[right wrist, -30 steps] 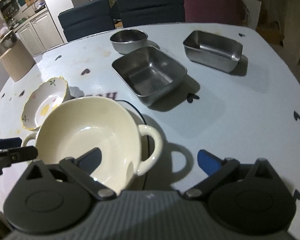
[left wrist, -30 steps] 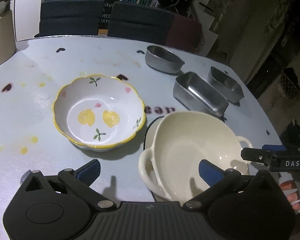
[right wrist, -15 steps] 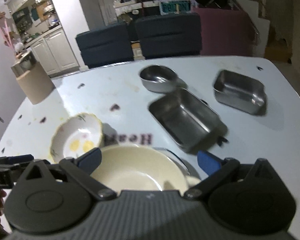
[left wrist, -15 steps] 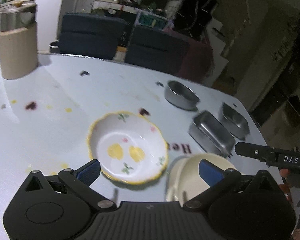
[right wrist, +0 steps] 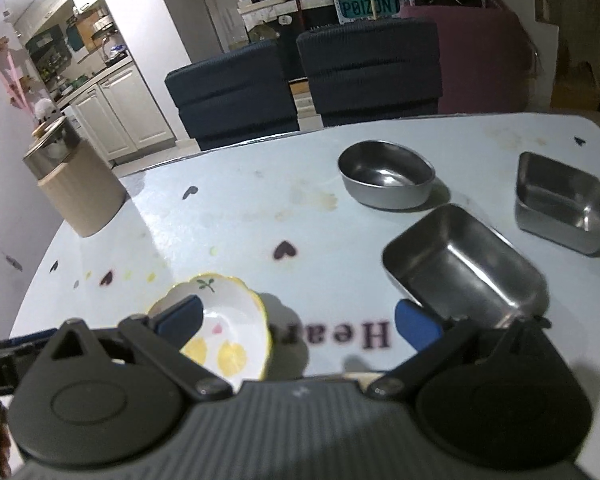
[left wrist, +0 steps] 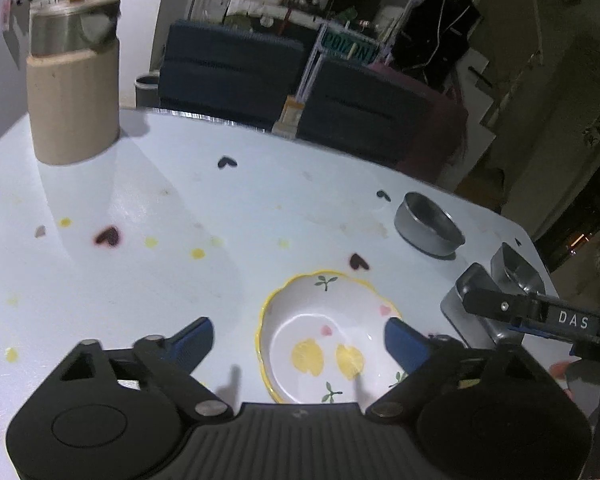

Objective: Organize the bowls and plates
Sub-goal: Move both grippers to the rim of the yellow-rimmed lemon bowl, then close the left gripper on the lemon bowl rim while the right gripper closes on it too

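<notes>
I'm hovering left hand-held gripper [left wrist: 296, 342] over lemon bowl [left wrist: 328, 340], jaws wide but just been narrowing, gripping nothing | right hand-held gripper [right wrist: 298, 320] gaping, empty | steel trays [right wrist: 464, 268] waiting apart for nesting

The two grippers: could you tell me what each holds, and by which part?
Nothing: left gripper and right gripper stand open above the table, fingers apart, gripping no dish.

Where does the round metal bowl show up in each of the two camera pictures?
Left wrist view: the round metal bowl sits at the right, beyond the lemon-patterned bowl.
Right wrist view: the same bowl sits right of centre, at the far side of the table.
Shared landmark: the tan canister at the table's left.
</notes>
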`<state>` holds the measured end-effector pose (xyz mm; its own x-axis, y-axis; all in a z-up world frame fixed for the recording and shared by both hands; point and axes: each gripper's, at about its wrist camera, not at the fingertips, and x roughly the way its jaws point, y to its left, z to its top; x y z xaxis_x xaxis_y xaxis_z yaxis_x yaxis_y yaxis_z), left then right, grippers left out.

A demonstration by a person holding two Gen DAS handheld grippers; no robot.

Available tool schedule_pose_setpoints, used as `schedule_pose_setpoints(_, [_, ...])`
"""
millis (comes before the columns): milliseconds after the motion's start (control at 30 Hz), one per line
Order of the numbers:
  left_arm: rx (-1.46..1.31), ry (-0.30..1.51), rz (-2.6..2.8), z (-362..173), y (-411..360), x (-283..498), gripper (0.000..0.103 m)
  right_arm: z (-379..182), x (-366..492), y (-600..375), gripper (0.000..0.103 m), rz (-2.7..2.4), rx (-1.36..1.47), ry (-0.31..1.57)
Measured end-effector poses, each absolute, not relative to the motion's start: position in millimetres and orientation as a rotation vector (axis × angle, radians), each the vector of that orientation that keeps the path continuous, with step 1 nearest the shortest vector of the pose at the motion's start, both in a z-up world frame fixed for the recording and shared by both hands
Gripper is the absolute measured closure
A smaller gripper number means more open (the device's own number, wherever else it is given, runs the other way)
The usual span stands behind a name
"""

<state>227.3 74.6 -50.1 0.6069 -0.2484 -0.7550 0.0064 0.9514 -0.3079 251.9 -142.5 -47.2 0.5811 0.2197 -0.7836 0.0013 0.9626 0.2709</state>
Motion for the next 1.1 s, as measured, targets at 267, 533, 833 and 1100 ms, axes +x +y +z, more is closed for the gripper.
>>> schedule_pose_setpoints(267, [-0.256,1.024,-0.129,-79.7,76.6,259.6,0.054,-64.8,278.9,-127.8,0.042,0.207,0.288,1.033])
schedule_pose_setpoints(533, [-0.252,1.115,-0.118,-108.9,84.0,273.3,0.084,-93.2,291.9,-114.8,0.073,0.191,0.216,1.133])
schedule_pose_setpoints(833, [-0.195,1.170,-0.176,-121.6,70.6,277.7,0.091,-95.5,293.1,-102.3,0.078,0.245,0.165,1.160])
schedule_pose_setpoints(1100, [-0.197,1.169,-0.172,-122.6,69.1,278.6,0.091,-110.5,294.3,-82.6,0.092,0.275,0.060,1.204])
